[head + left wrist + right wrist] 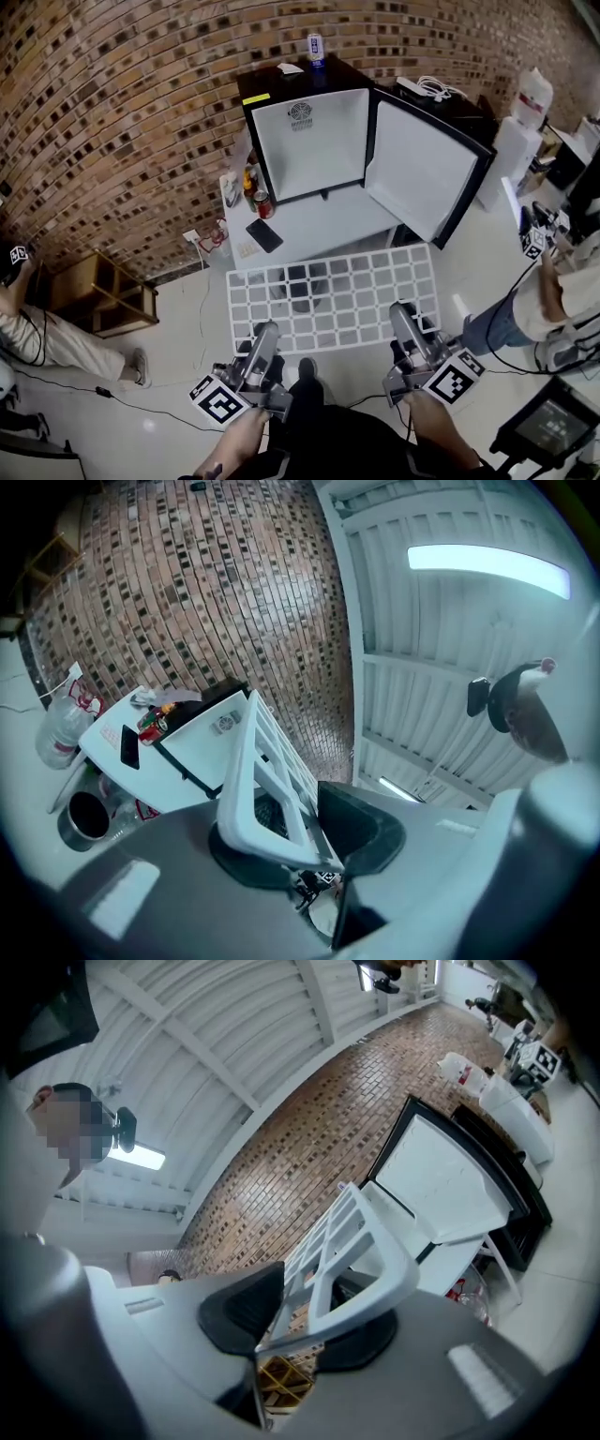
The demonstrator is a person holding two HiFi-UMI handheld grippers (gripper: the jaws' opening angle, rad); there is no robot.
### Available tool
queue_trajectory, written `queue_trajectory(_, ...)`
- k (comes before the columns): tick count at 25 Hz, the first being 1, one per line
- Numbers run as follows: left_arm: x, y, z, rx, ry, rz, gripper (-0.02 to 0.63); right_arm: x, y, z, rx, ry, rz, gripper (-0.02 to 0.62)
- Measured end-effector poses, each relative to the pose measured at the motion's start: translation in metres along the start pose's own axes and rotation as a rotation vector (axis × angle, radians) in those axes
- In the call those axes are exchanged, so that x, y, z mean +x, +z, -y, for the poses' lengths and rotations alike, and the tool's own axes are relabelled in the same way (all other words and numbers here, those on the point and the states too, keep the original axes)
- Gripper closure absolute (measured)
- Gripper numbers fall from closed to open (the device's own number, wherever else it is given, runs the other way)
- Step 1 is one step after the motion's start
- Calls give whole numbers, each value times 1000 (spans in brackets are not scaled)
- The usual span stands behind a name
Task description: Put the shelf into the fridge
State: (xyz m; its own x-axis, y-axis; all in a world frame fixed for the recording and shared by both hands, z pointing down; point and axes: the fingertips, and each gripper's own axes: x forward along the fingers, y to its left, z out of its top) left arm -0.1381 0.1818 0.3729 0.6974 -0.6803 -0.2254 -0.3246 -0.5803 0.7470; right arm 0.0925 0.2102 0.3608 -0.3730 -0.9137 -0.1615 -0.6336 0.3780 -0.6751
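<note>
A white grid shelf hangs level in the air in front of the small fridge, whose door stands wide open to the right. My left gripper is shut on the shelf's near left edge. On the near right edge my right gripper is shut the same way. The fridge's white inside shows beyond the shelf in the left gripper view, and the open door shows in the right gripper view.
The fridge stands on a white table beside a black phone, cans and bottles. A wooden crate stands at the left by the brick wall. A person's legs are at the far left; another person is at the right among cables.
</note>
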Motion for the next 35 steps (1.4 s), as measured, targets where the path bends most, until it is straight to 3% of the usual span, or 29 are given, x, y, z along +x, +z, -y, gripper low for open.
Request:
queue_trajectory(9,52,64,-74,-27,10,-17,526,108,-6,23,17,-32,-19,486)
queue_trajectory(16,97,103,-119,-45,-27,-32,526,174,0,37,2,-44,2,489)
queue_trajectory(26,145,137,-174,-39,-35,-64,526,243,-1,73,32,-70,14,491)
queue_trajectory(35,169,142,-193,-43,8,-20,528,279,10,100,47,-45,-33,491)
